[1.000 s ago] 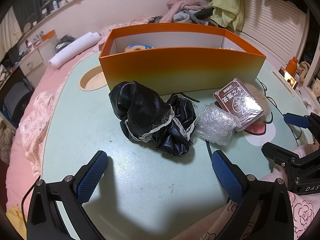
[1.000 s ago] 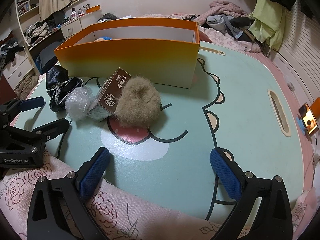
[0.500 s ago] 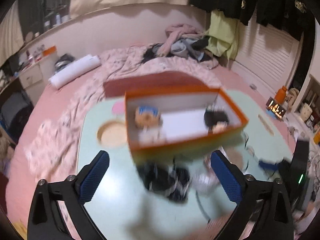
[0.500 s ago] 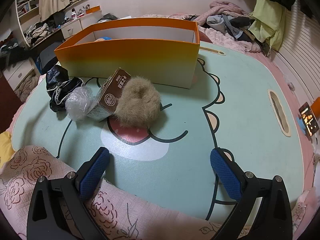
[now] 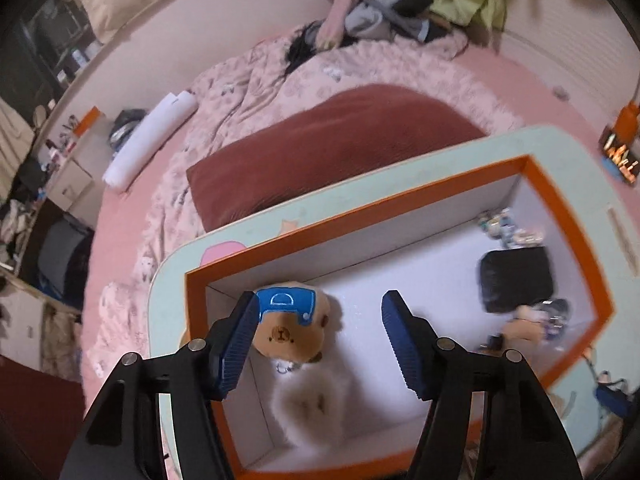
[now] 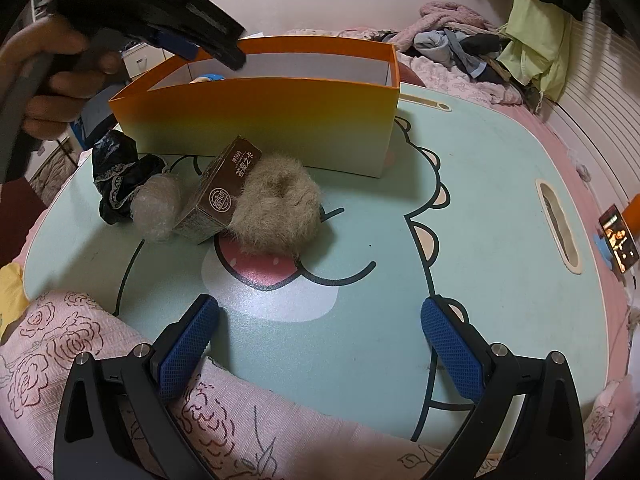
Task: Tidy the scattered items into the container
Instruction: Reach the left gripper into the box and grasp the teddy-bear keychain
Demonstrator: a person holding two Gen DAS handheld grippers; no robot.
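The orange box (image 5: 360, 208) fills the left wrist view from above. In it lie a bear plush with a blue cap (image 5: 286, 332), a white fluffy piece (image 5: 308, 404), a black pouch (image 5: 516, 280) and small trinkets (image 5: 508, 228). My left gripper (image 5: 320, 300) hovers over the box's left end, its jaws closing with nothing held between them. In the right wrist view, black lace-trimmed fabric (image 6: 116, 172), a bubble-wrap ball (image 6: 158, 208), a brown card box (image 6: 224, 192) and a tan furry scrunchie (image 6: 276, 204) lie before the orange box (image 6: 260, 120). My right gripper (image 6: 319, 306) stands open, low at the table's near edge.
A hand holds the left gripper (image 6: 216, 50) above the box's left rim. The mint cartoon table (image 6: 480, 200) rests on a pink bed. Pink floral cloth (image 6: 80, 340) covers the near edge. A lit phone (image 6: 618, 238) stands at the right. Clothes pile up behind.
The left gripper has risen from the table and swung forward over the orange box, its jaws narrowing. The right gripper has stayed put.
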